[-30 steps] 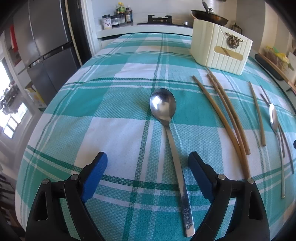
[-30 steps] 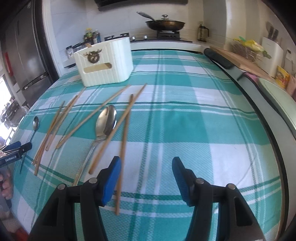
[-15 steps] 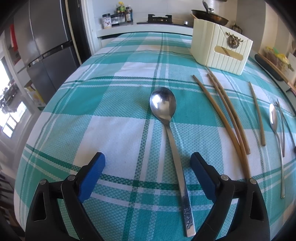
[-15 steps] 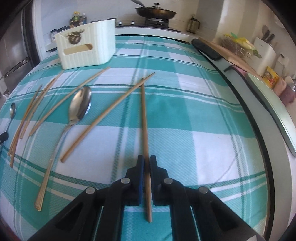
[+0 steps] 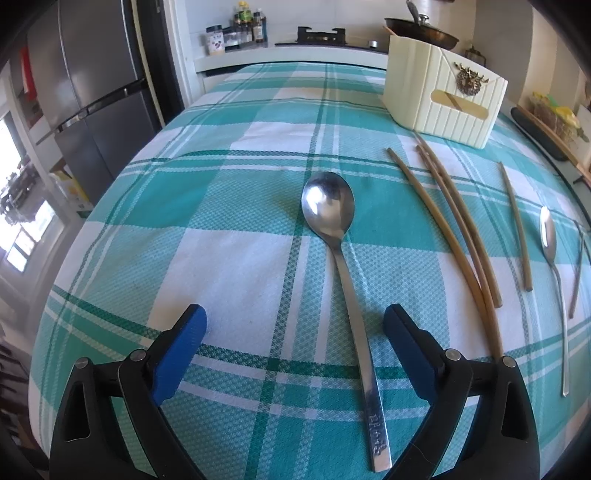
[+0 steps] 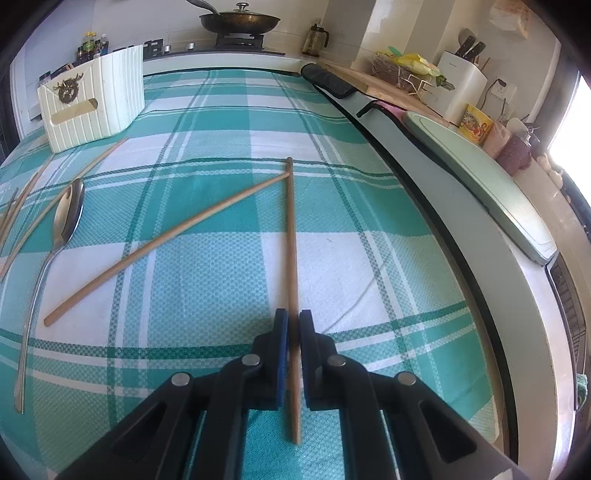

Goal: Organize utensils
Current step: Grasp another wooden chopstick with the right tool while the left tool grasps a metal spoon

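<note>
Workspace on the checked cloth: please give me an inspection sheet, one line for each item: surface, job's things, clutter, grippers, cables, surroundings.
Surface: teal and white checked tablecloth, flat, no spill seen.
Job's things: large steel spoon lying between the left gripper's jaws; second steel spoon; loose wooden chopsticks; cream ribbed utensil box at the far side.
Clutter: nothing seen on the cloth.
Grippers: left gripper open, touching nothing; right gripper shut on a single wooden chopstick, whose far tip meets another chopstick.
Cables: nothing seen.
Surroundings: dark frying pan with lid on the stove; grey fridge; white knife block.
</note>
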A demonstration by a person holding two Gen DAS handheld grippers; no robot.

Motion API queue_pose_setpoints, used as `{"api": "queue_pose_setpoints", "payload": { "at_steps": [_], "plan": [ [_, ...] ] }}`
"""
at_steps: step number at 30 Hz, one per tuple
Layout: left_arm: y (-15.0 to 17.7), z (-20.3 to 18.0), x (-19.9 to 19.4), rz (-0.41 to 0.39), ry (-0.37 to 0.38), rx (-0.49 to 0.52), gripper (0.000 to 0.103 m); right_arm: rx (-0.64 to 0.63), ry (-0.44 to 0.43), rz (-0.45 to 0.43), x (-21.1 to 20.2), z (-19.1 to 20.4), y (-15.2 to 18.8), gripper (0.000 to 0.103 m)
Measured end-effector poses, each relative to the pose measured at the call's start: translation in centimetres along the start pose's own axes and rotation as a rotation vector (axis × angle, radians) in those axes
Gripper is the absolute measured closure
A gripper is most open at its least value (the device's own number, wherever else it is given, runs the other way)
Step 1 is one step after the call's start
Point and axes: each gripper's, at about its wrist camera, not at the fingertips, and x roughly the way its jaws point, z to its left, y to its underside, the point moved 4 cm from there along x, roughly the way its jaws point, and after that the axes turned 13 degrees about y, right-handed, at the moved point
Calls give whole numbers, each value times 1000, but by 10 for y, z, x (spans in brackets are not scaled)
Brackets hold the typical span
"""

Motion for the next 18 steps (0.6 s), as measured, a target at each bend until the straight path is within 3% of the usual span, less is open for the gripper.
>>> {"api": "queue_pose_setpoints", "payload": {
  "at_steps": [1, 3, 5, 10, 14, 16, 18],
  "plan": [
    [0, 0, 0, 0, 0, 0, 6, -12, 2, -3, 1, 1, -2, 94],
    [0, 0, 0, 0, 1, -1, 6, -17, 0, -2, 3, 0, -10, 81],
    [0, 0, 0, 0, 0, -1, 6, 0, -37, -13, 3, -1, -21, 55],
    [0, 0, 0, 0, 1, -1, 6, -59, -5, 7, 27, 19, -53, 53],
    [0, 0, 0, -1, 7, -4, 6, -71, 34, -26, 40, 32, -80, 53],
    [1, 0, 0, -1, 8, -4, 5, -101, -43, -44, 40, 45, -87, 53],
    [1, 0, 0, 1, 9, -2, 5, -135, -66, -61, 37, 51, -90, 53]
  ]
}}
